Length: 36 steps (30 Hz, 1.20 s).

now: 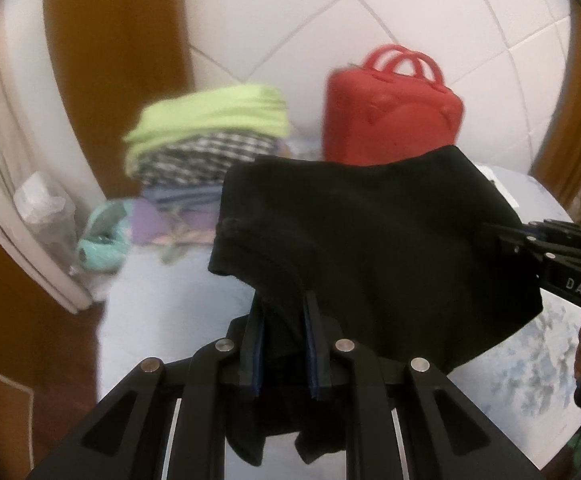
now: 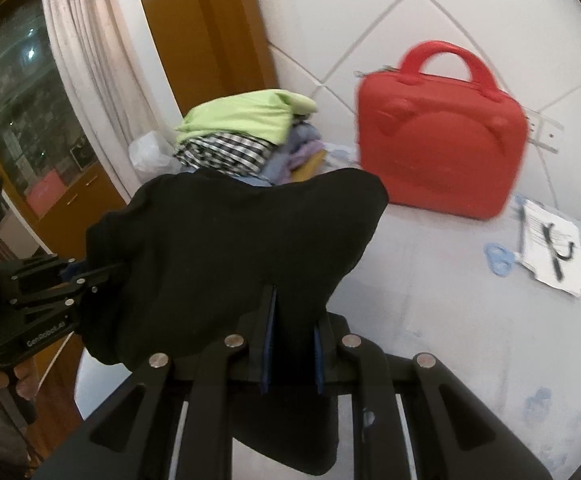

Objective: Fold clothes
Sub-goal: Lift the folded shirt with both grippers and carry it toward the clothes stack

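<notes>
Black garment (image 1: 370,232), seemingly stretched claw-to-claw

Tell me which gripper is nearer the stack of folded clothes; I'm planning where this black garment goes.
Left. The left gripper sits on the stack of folded clothes' side; the right gripper holds the black garment nearer the red case.
</notes>
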### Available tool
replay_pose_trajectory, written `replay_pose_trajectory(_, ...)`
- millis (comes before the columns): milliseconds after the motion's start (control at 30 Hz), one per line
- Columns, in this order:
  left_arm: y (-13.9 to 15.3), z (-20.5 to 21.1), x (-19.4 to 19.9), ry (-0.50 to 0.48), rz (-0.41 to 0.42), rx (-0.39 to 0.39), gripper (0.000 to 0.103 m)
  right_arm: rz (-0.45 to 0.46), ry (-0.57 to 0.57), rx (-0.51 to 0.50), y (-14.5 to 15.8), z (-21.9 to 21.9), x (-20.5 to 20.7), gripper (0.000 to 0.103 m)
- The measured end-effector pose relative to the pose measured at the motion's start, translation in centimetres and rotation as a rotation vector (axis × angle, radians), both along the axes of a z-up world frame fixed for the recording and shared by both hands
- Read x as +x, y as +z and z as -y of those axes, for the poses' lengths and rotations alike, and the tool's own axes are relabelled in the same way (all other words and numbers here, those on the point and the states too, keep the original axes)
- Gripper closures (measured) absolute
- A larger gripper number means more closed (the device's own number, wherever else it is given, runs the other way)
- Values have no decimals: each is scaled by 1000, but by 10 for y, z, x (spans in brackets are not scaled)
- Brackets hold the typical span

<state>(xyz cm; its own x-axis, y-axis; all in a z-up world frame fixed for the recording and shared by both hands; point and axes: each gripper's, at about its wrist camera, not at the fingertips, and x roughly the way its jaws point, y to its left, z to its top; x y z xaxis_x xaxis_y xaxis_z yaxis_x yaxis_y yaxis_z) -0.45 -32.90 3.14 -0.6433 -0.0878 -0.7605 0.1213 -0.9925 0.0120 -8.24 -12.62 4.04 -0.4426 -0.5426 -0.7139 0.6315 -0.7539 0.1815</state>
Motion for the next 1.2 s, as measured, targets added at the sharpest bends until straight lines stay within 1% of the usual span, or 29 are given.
replay_pose_trajectory(100, 15, 35, -13, -16, -11, -34, 87, -2, -8, -18, 10, 38, -6, 88)
replay_pose_trajectory(300, 43, 101, -59, -24, -28, -48, 87, -22, 2, -42, 43, 109, -41, 88)
replay_pose_trajectory(400, 56, 134, -96, -22, -31, -58, 87, -20, 4, -65, 59, 139, -72, 88)
replay_pose_trajectory(500, 65, 160, -136, -22, -28, -75, 87, -5, -5, -91, 71, 167, -114, 88)
replay_pose_trajectory(633, 66, 190, -197, -25, -18, -85, 87, 28, -32, -125, 76, 196, -173, 88)
replay_pose_trajectory(733, 52, 208, -239, -28, 11, -68, 87, 70, -63, -148, 66, 213, -218, 88)
replay_pose_trajectory(800, 28, 218, -264, -24, 56, -60, 86, 103, -80, -153, 50, 222, -242, 88)
replay_pose_trajectory(867, -3, 224, -283, -20, 108, -57, 85, 158, -101, -147, 25, 228, -263, 88)
replay_pose_trajectory(933, -39, 229, -296, -12, 155, -67, 83, 194, -116, -110, -5, 235, -277, 87)
replay_pose_trajectory(967, -49, 230, -298, -9, 163, -75, 80, 212, -119, -98, -22, 239, -282, 87)
replay_pose_trajectory(1033, -70, 229, -301, 2, 170, -101, 78, 226, -118, -87, -40, 244, -285, 87)
replay_pose_trajectory(1067, -74, 228, -301, 11, 162, -115, 74, 231, -117, -83, -49, 247, -286, 86)
replay_pose_trajectory(1133, -72, 228, -300, 21, 137, -118, 70, 215, -115, -64, -57, 252, -285, 85)
replay_pose_trajectory(1200, -66, 230, -297, 37, 117, -111, 60, 206, -124, -65, -56, 249, -286, 84)
